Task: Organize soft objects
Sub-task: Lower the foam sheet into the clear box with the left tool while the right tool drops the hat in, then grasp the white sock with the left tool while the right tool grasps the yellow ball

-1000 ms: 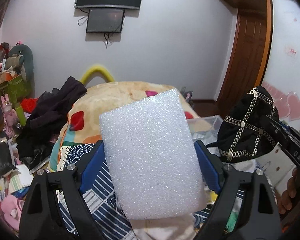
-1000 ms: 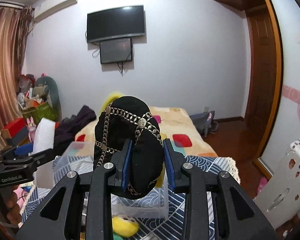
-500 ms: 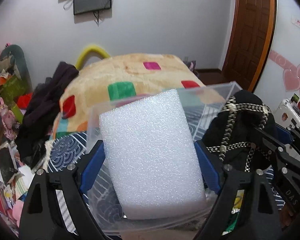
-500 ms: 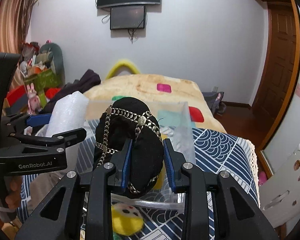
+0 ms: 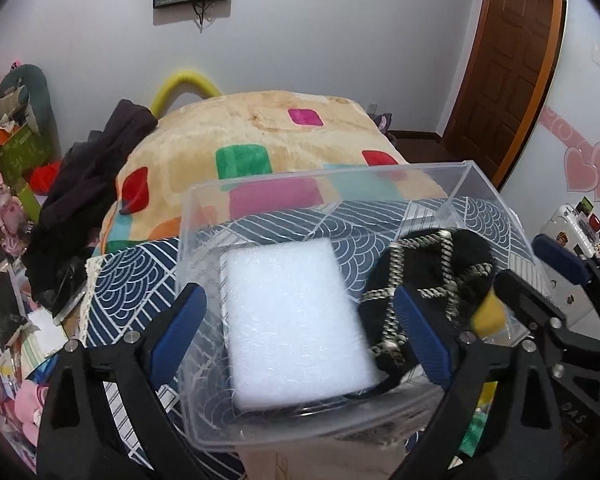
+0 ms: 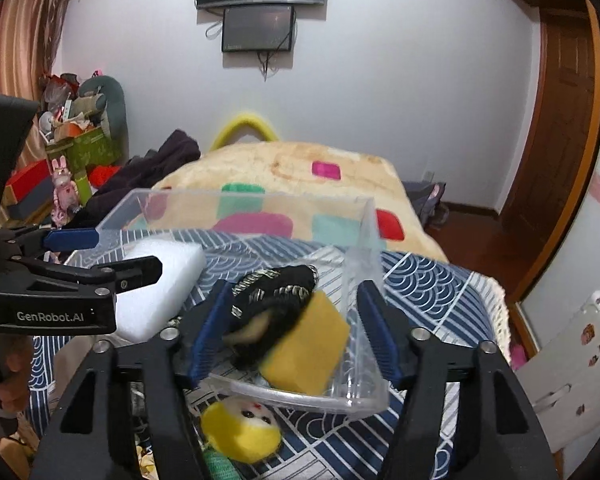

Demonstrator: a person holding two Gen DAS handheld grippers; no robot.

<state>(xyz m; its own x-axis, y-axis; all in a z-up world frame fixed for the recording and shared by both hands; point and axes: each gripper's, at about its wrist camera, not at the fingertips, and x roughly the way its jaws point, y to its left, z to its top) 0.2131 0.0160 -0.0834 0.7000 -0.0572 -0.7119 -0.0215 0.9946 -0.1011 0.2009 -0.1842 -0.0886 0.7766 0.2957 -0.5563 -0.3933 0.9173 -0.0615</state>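
Inside the one clear plastic bin (image 5: 480,184) lie three soft things: one white foam block (image 5: 296,320), one black chain-trimmed cap (image 6: 276,304) and one yellow sponge (image 6: 308,344). Half a second ago the left gripper (image 5: 300,328) clamped the foam and the right gripper (image 6: 292,332) the cap; now both have their fingers spread, holding nothing. One yellow plush toy (image 6: 242,434) lies outside, just beside the bin.

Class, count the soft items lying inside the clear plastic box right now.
3: white foam block at its left, black chained hat in the middle, yellow sponge at its right. Others may be hidden beneath.
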